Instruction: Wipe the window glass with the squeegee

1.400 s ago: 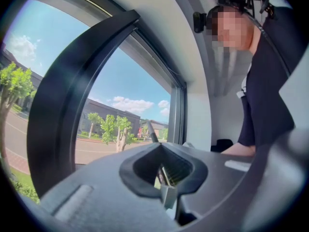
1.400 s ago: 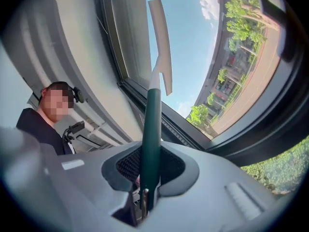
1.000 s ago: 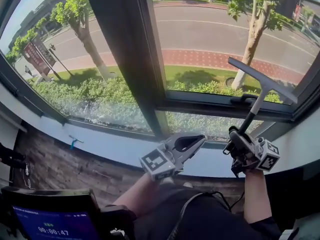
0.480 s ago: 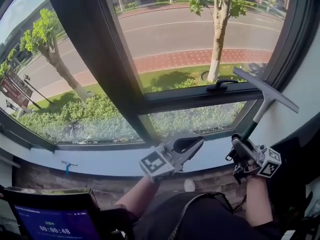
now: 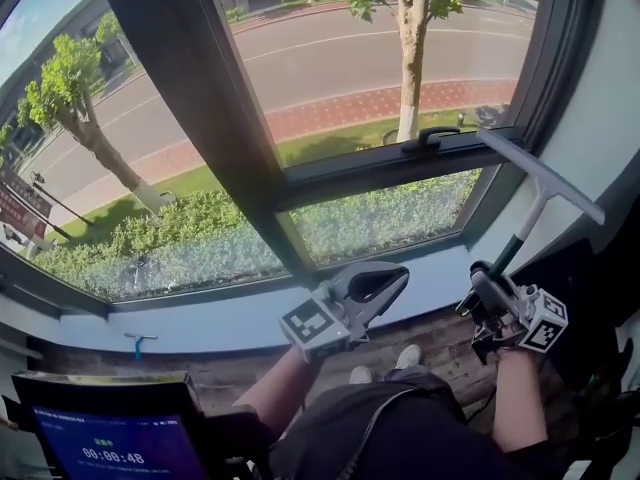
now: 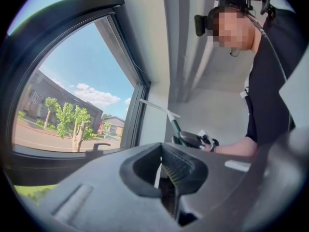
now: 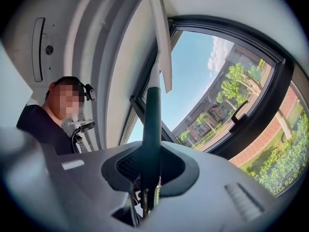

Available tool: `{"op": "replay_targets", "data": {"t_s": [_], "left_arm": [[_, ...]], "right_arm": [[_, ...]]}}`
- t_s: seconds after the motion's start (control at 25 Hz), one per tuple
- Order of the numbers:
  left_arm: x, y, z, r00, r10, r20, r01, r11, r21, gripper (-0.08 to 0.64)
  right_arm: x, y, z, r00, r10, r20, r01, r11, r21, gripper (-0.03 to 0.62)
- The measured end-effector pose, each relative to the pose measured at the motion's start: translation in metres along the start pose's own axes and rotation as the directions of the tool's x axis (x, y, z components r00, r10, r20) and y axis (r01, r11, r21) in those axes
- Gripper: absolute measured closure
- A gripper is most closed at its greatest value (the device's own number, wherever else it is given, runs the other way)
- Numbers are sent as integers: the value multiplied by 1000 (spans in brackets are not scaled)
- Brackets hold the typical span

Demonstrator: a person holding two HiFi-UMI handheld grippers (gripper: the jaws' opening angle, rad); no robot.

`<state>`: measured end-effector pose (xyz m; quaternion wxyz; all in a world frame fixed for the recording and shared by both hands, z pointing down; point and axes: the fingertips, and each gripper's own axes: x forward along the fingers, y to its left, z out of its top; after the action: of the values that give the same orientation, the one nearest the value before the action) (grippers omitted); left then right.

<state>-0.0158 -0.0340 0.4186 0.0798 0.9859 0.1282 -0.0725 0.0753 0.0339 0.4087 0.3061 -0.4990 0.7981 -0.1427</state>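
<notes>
**Squeegee upright in our right gripper, beside the window**

The window glass (image 5: 330, 58) filled most of the head view, split by a dark frame (image 5: 190, 98) into big upper panes and a narrow lower pane above the pale sill (image 5: 200, 318). The squeegee (image 5: 545, 180) had a long pale blade set crosswise on a white neck, which ran down into a dark green handle (image 7: 151, 124). Our right gripper (image 5: 487, 286) was clamped on that handle low down, so the tool stood up out of its jaws. The blade tilted in front of the white wall, just right of the frame's lower right corner and off the pane. Our left gripper (image 5: 395, 278) hung near the sill, well left of the squeegee. Its jaws were drawn together, with only a sliver of light between them, and held nothing.
</notes>
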Motion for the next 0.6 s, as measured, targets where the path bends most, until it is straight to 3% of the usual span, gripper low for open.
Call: {"op": "replay_targets", "data": {"t_s": [0.24, 0.4, 0.6], "left_arm": [[18, -24, 6, 1000, -9, -28, 10, 1000, 19, 556], [36, -39, -3, 1000, -5, 22, 4, 999, 41, 555], [65, -61, -12, 1000, 2, 22, -4, 997, 73, 555]], "right_arm": [[-22, 6, 8, 1000, 9, -8, -9, 1000, -10, 525], [-47, 4, 17, 999, 19, -28, -19, 1000, -15, 525], [-79, 5, 32, 999, 14, -53, -15, 1000, -21, 525]]}}
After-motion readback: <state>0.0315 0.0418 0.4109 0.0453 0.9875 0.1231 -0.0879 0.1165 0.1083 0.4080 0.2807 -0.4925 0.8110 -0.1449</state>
